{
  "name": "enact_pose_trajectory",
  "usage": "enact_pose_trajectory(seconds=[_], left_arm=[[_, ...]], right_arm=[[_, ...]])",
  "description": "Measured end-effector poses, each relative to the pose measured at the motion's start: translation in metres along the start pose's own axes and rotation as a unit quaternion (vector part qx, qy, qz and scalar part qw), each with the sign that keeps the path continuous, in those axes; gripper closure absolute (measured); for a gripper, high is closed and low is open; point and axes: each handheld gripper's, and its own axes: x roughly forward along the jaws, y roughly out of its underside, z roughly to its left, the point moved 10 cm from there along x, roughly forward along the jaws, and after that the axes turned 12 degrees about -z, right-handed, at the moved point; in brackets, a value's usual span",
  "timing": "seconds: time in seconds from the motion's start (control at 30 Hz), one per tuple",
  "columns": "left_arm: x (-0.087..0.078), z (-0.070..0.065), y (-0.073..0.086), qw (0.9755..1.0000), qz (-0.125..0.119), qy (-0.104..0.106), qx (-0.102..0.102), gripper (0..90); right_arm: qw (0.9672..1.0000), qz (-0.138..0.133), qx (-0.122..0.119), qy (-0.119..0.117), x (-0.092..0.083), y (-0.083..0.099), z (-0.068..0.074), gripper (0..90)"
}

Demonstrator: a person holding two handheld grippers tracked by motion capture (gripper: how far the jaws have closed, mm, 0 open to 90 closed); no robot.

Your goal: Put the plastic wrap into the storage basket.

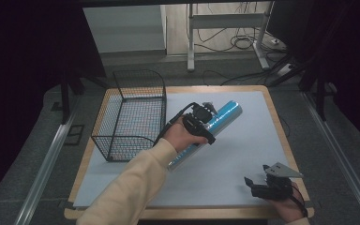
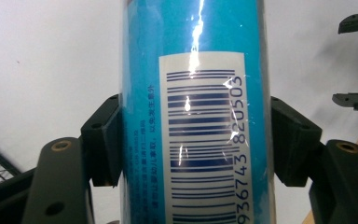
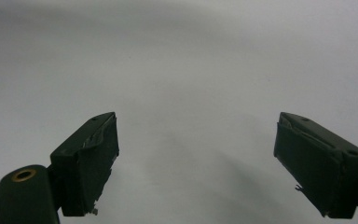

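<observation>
Left gripper point(image 1: 205, 121) clamps the blue tube point(image 1: 215, 124) around its middle, pads tight on both sides, tube tilted above the mat point(image 1: 243, 140). Wire basket point(image 1: 133, 117) sits just left of the tube. Right gripper point(image 1: 268, 183), jaws wide apart and empty, rests near the mat's front right corner, well clear of the tube.

- wire basket point(image 1: 130, 117) on table point(image 1: 262, 140), far left
- tube point(image 1: 215, 124) just right of basket, lying diagonal, between left gripper point(image 1: 201, 119) jaws
- right gripper point(image 1: 267, 183) near right corner, well apart from tube
</observation>
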Motion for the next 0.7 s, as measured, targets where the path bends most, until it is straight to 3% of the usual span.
enact_pose_trajectory(seconds=[0.17, 0.27, 0.53, 0.7], left_arm=[[-0.005, 0.001, -0.008, 0.9998, -0.01, 0.008, -0.014, 31.9], [-0.008, 0.005, -0.011, 1.0, -0.007, -0.001, -0.002, 31.9], [-0.018, 0.016, -0.021, 0.9999, -0.014, -0.002, -0.009, 31.9], [-0.024, 0.026, -0.027, 0.9996, -0.023, -0.013, -0.009, 31.9]], right_arm=[[1.0, 0.001, -0.001, 0.002, 0.0, 0.001, -0.001, 14.3], [1.0, 0.001, -0.001, 0.002, 0.0, 0.001, -0.001, 14.3], [1.0, 0.002, 0.002, 0.002, 0.0, 0.001, -0.002, 14.4], [1.0, 0.003, 0.002, 0.004, 0.0, 0.001, -0.002, 14.5]])
